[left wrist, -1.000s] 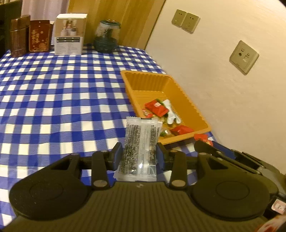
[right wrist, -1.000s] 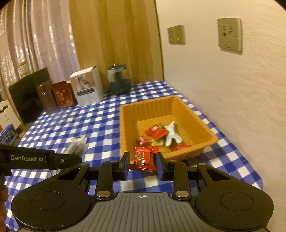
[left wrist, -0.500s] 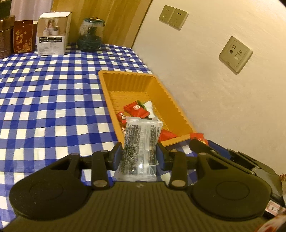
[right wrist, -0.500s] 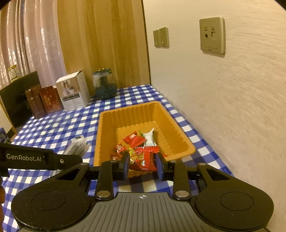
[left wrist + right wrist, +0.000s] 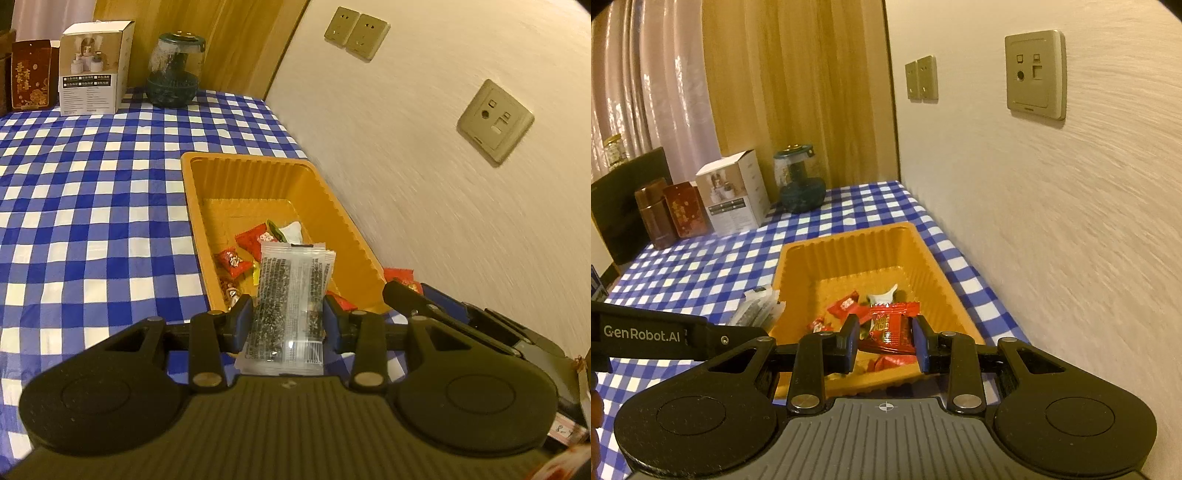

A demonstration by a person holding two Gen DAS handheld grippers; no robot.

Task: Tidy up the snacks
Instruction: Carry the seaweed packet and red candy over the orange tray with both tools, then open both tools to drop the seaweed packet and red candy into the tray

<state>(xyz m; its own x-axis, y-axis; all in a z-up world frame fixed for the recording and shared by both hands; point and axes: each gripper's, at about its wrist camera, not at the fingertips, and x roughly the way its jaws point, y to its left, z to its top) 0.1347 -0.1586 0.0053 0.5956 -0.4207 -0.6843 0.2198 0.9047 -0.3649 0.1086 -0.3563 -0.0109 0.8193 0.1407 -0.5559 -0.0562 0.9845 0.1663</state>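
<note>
Clear packet of dark seeds (image 5: 291,295) stands upright, pinched at its sides over the orange tray (image 5: 343,225) near end; red snack packet (image 5: 892,326) is held above the tray, where red and white wrappers lie.

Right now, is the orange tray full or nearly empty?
Nearly empty: the orange tray holds only a few wrapped snacks near its front; most of its floor is bare.
</note>
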